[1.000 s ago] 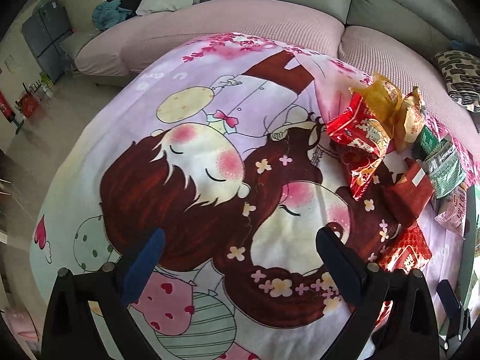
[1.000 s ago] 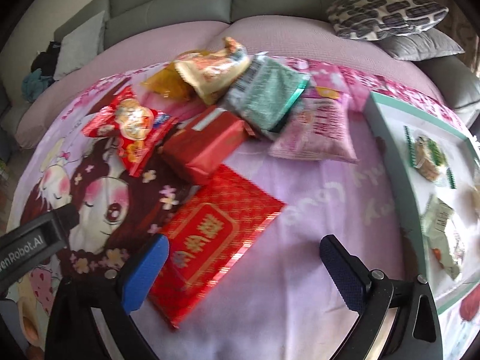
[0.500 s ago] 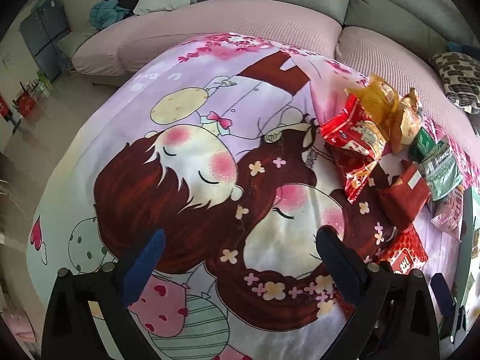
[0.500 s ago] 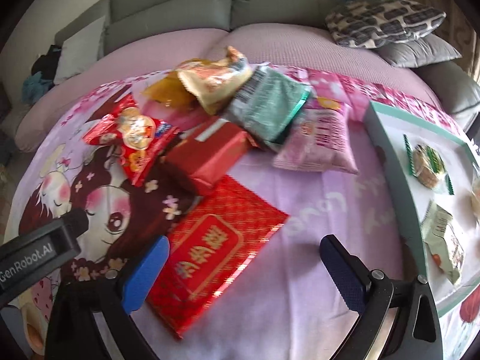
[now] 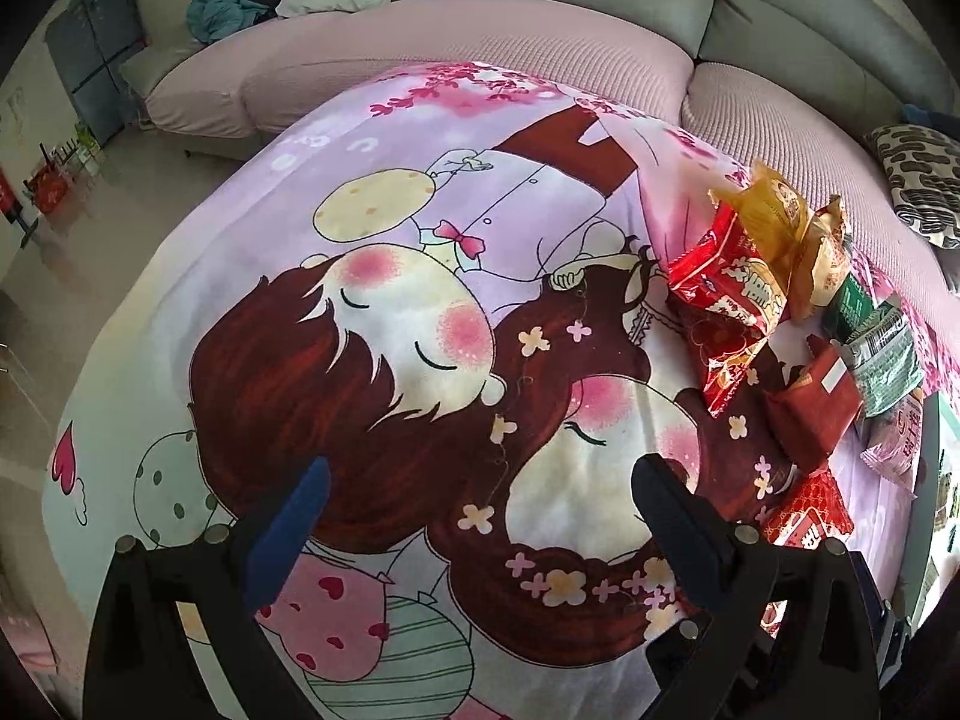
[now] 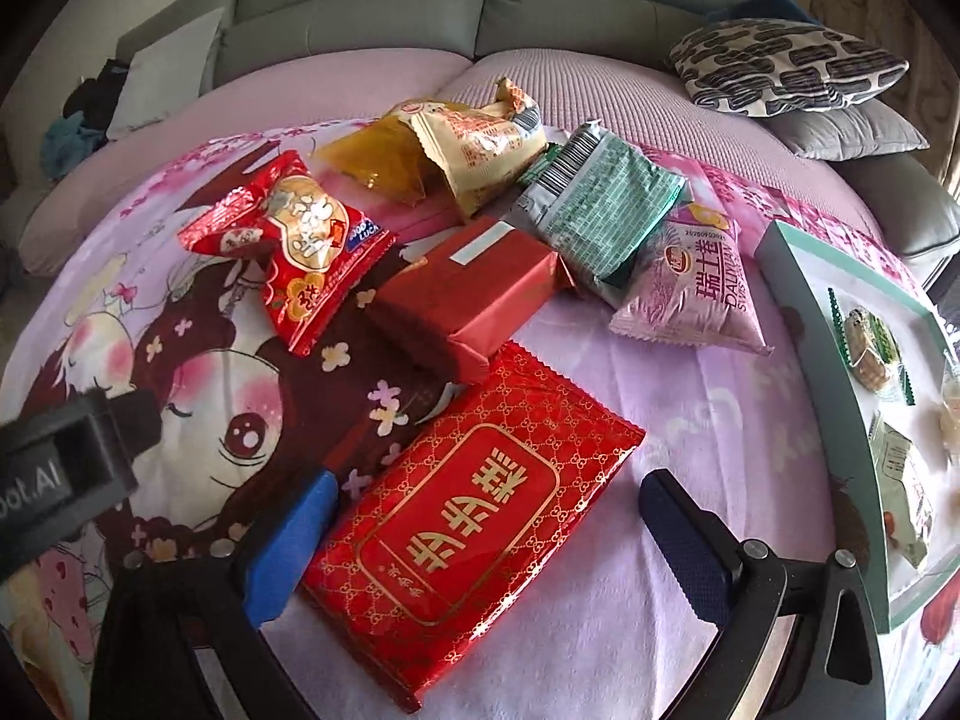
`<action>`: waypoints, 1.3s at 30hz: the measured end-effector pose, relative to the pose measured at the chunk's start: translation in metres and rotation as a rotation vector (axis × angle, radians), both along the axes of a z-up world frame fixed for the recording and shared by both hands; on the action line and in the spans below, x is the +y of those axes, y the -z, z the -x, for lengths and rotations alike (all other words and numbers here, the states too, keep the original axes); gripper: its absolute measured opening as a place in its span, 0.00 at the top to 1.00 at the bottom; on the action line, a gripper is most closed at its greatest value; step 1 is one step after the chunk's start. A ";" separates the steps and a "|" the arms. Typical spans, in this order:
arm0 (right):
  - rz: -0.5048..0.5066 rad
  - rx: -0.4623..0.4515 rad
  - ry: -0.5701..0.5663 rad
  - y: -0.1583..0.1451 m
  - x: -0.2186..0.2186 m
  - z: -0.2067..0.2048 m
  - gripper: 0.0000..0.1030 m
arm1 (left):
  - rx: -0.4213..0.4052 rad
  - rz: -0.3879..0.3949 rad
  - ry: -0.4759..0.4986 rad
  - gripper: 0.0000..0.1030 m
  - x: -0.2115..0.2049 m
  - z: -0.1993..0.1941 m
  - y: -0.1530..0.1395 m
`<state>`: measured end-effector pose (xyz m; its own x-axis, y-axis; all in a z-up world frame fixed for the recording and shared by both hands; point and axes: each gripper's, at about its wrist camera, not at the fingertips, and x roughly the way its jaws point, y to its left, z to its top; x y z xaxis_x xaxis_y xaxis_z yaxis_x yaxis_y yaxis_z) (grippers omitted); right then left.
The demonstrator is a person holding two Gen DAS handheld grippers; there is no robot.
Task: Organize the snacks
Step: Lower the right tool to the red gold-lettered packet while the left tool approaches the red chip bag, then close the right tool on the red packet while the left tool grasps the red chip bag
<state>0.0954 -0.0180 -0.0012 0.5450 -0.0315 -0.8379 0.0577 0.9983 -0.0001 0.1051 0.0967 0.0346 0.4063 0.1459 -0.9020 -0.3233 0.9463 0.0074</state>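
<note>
Several snack packs lie on a cartoon-print blanket (image 6: 690, 420). A flat red-and-gold pack (image 6: 474, 516) lies between the jaws of my open right gripper (image 6: 486, 516), just above it. Behind it are a dark red wrapped block (image 6: 462, 300), a red bag (image 6: 300, 240), a beige bag (image 6: 480, 144), a green-grey bag (image 6: 600, 204) and a pink bag (image 6: 696, 288). My left gripper (image 5: 480, 510) is open and empty over the blanket's cartoon faces, left of the pile (image 5: 780, 312).
A teal-rimmed white tray (image 6: 798, 312) with a few small packs stands at the right. A grey sofa (image 6: 480, 6) with patterned cushions (image 6: 780, 66) curves behind. The left gripper's body (image 6: 66, 462) shows at the left edge of the right wrist view.
My right gripper has moved forward and down over the red-and-gold pack. My left gripper has drifted slightly; the snack pile sits further right in its view.
</note>
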 end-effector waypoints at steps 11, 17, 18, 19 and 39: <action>-0.022 0.055 0.006 0.002 -0.029 0.010 0.02 | -0.020 0.033 0.014 0.02 -0.001 -0.003 -0.001; -0.009 0.056 0.046 0.003 -0.049 0.010 0.03 | -0.043 0.061 0.053 0.02 -0.011 -0.008 -0.003; -0.009 0.055 0.061 0.003 -0.055 0.010 0.04 | -0.051 0.066 0.061 0.02 -0.014 -0.009 -0.004; -0.010 0.056 0.071 0.003 -0.058 0.008 0.06 | -0.058 0.073 0.069 0.02 -0.016 -0.011 -0.004; -0.051 0.070 0.033 -0.008 -0.113 0.006 0.45 | -0.219 0.209 0.122 0.03 -0.048 -0.068 -0.009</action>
<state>0.0897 -0.1305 0.0069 0.4840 -0.0053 -0.8751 0.0925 0.9947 0.0452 0.1731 0.0484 0.0435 0.5971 -0.0950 -0.7965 -0.1799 0.9518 -0.2484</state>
